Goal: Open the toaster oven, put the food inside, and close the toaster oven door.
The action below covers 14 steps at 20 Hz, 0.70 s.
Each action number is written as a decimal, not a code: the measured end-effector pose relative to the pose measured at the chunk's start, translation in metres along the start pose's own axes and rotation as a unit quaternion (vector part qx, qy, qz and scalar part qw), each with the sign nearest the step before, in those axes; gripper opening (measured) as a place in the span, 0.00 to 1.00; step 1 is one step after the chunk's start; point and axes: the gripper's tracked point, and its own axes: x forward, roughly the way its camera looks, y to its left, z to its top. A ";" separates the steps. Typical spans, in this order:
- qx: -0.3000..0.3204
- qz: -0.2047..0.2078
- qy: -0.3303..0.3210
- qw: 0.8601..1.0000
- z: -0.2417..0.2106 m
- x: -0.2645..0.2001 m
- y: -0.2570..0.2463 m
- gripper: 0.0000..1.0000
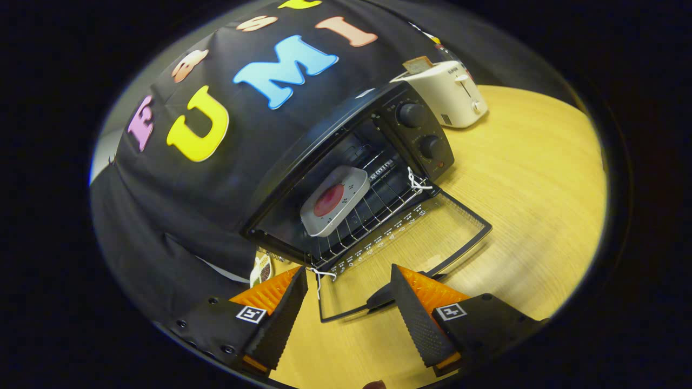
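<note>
Food [330, 200], a red round piece on a pale square plate [336, 201], sits on the wire rack [373, 208] inside the black toaster oven [346, 173]. The plate leans a little toward the oven's front. The oven door [403, 254] hangs fully open, folded down flat over the wooden table [530, 178], its glass pane showing the wood grain beneath. White string is tied at both hinge corners of the door. Two round knobs [421, 129] sit one above the other on the oven's control panel, beside the cavity.

The gripper [348, 302] hovers just in front of the open door with its fingers spread wide apart, holding nothing. The door's dark handle [381, 297] lies between the two fingers, close to the right one, though whether that finger touches it cannot be told. The fingers point toward the oven mouth, with the plate well beyond them.

A white pop-up toaster [451, 94] with a slice of bread [417, 65] poking out of its slot stands on the table behind the oven's knob side. A small pale object peeks out beside the left finger, under the oven's corner; what it is cannot be told.
</note>
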 end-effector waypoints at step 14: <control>-0.254 -0.104 0.078 0.959 -0.064 -0.002 -0.067 0.98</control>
